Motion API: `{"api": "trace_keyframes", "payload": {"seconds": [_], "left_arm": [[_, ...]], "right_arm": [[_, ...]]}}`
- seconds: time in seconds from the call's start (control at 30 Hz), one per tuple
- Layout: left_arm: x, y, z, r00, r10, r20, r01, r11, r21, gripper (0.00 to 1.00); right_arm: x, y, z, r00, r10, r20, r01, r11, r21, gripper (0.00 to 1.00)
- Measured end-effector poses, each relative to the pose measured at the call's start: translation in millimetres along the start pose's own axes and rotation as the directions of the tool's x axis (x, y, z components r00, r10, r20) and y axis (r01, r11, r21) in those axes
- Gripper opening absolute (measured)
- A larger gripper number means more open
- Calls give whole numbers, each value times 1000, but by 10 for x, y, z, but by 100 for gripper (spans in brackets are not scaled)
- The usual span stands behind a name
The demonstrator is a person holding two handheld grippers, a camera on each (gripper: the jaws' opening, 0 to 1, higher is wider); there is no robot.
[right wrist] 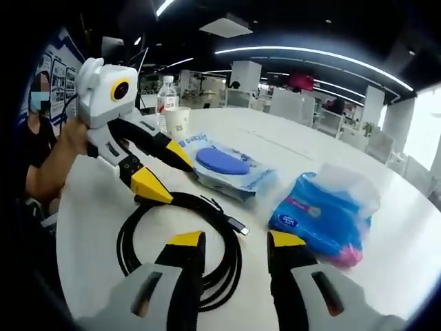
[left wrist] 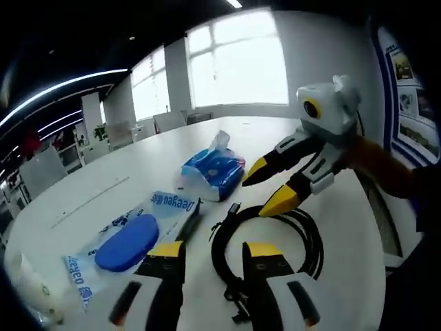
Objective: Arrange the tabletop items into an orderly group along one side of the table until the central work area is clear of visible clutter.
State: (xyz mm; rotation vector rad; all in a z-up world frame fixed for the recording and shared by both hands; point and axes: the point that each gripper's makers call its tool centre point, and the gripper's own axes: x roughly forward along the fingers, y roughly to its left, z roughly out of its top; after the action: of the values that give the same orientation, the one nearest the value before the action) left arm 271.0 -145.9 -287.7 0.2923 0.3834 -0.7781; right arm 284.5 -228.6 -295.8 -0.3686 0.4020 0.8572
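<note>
A coiled black cable (left wrist: 310, 241) (right wrist: 126, 245) lies on the white table (left wrist: 131, 169) between the two grippers. My left gripper (left wrist: 215, 252) is open, its yellow tips just short of the coil; the right gripper view shows it (right wrist: 176, 181) hovering over the coil's far edge. My right gripper (right wrist: 236, 241) is open too, its jaws over the coil's near side, and it (left wrist: 258, 195) enters the left gripper view from the right. A wipes pack with a blue lid (left wrist: 127, 241) (right wrist: 224, 165) and a blue tissue pack (left wrist: 213, 171) (right wrist: 324, 214) lie beside the cable.
A water bottle (right wrist: 165, 96) and a paper cup (right wrist: 178, 123) stand near the table's far edge. A person's arm (right wrist: 55, 162) holds the left gripper. Office chairs and desks stand beyond the table. A white object (left wrist: 31, 289) sits at the near left.
</note>
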Motion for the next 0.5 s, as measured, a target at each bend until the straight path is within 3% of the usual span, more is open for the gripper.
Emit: {"api": "trace_keyframes", "payload": {"seconds": [0.33,0.5], "left_arm": [[-200,-55,106,1000,-7,23,6,999,34,57],[-261,-113,139,999,-32,34,31,999,43,71]], "right_arm": [[-132,49,191,999,1,47,-1,1000,-18,54],[-150,76,230,999,6,53,-5,1000,-24,67]]}}
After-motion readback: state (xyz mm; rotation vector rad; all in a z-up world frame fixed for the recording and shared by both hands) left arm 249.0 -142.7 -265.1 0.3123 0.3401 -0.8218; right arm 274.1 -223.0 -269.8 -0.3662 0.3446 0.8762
